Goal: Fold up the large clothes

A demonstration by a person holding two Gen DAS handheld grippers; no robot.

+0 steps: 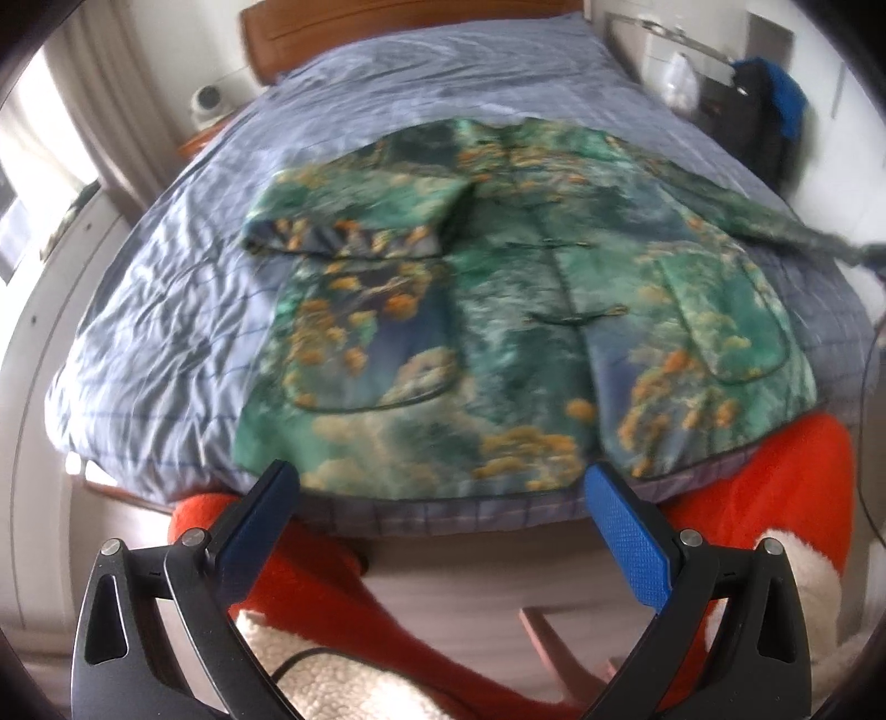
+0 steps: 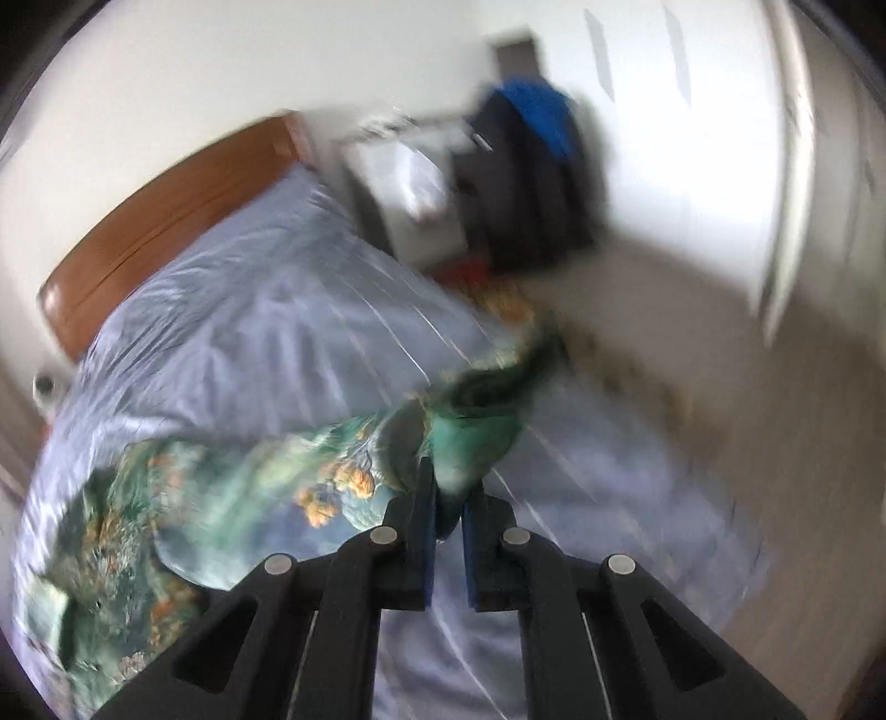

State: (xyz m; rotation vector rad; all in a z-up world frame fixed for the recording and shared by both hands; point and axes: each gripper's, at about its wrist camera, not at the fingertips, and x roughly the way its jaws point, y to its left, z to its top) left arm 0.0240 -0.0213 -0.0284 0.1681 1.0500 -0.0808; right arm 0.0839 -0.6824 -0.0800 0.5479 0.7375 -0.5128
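Observation:
A green jacket with orange flowers (image 1: 498,288) lies front up on the blue bed cover (image 1: 183,310). Its left sleeve (image 1: 354,216) is folded across the chest. Its right sleeve (image 1: 775,221) stretches out to the right. My left gripper (image 1: 443,487) is open and empty, just off the bed's near edge below the hem. My right gripper (image 2: 451,487) is shut on the right sleeve's cuff (image 2: 470,437) and holds it above the bed; this view is blurred.
A wooden headboard (image 1: 387,27) stands at the far end. A dark bag with blue cloth (image 2: 531,166) and a white cabinet (image 2: 398,199) stand beside the bed. Red and white fleece clothing (image 1: 786,498) shows below the bed's near edge.

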